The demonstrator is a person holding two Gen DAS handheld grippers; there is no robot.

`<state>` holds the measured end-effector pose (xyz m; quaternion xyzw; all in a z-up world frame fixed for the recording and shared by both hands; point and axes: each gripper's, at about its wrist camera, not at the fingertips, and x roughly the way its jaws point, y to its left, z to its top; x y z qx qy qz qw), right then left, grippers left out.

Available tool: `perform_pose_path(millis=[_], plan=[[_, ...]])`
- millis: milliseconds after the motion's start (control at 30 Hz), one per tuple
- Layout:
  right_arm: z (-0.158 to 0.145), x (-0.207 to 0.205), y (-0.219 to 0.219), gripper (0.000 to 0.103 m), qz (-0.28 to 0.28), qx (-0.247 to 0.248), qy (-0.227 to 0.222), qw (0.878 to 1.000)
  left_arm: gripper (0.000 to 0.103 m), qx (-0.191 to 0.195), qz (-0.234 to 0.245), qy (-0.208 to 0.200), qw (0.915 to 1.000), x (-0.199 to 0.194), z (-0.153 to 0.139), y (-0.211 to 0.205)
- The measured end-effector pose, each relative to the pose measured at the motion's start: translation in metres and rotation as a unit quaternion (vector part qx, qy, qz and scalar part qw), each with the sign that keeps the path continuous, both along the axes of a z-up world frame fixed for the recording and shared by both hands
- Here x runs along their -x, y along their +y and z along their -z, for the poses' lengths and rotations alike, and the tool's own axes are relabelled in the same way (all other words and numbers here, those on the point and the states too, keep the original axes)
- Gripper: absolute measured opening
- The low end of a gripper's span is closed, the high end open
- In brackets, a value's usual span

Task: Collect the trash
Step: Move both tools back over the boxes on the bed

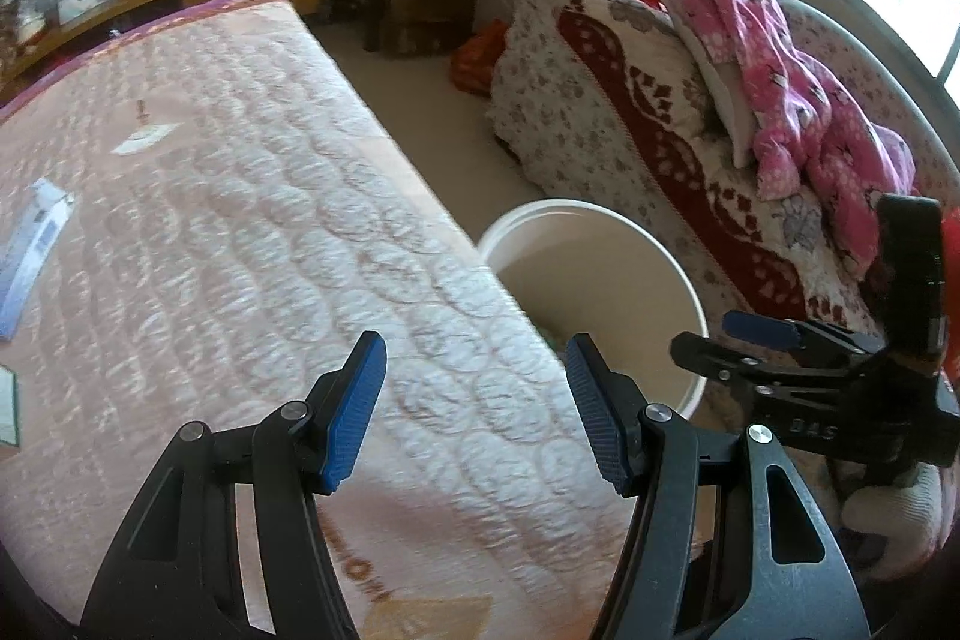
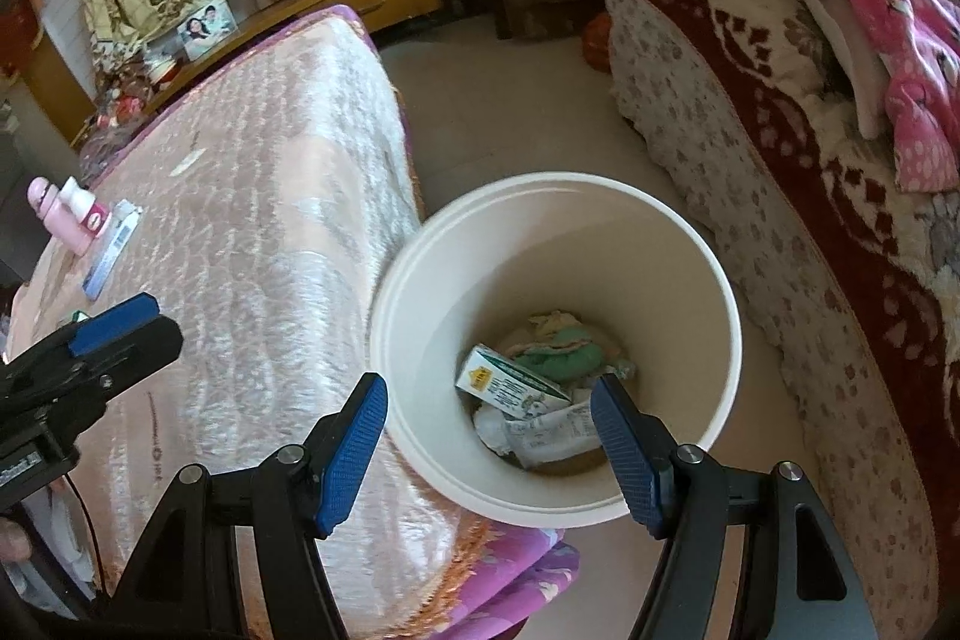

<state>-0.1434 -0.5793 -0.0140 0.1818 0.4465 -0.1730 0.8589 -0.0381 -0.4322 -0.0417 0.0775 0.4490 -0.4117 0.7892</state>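
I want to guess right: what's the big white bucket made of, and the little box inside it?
The bucket looks like smooth, matte plastic: thin, even, moulded rim. The box looks like printed cardboard: sharp folded edges, though it's small to be sure.

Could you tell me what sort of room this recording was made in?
Most likely a home bedroom: a quilted pink bed, piled bedding with pink clothes opposite, and a framed photo on the wooden headboard shelf.

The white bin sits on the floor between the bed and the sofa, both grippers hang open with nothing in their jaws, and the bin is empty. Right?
Not quite. The white bin is not empty: the right wrist view shows a small carton and crumpled wrappers at its bottom. The rest stands.
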Motion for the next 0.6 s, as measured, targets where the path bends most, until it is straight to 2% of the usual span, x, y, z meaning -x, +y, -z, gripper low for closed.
perform_pose_path(millis=[367,600], plan=[[-0.021,-0.035,0.051,0.068,-0.050,0.013,-0.017,0.999,0.061,-0.007,-0.047,-0.015,0.9988,-0.022,-0.004,0.056],[-0.025,-0.064,0.095,0.069,-0.097,0.014,-0.018,0.995,0.061,-0.014,-0.082,-0.023,0.9963,-0.049,0.004,0.097]])
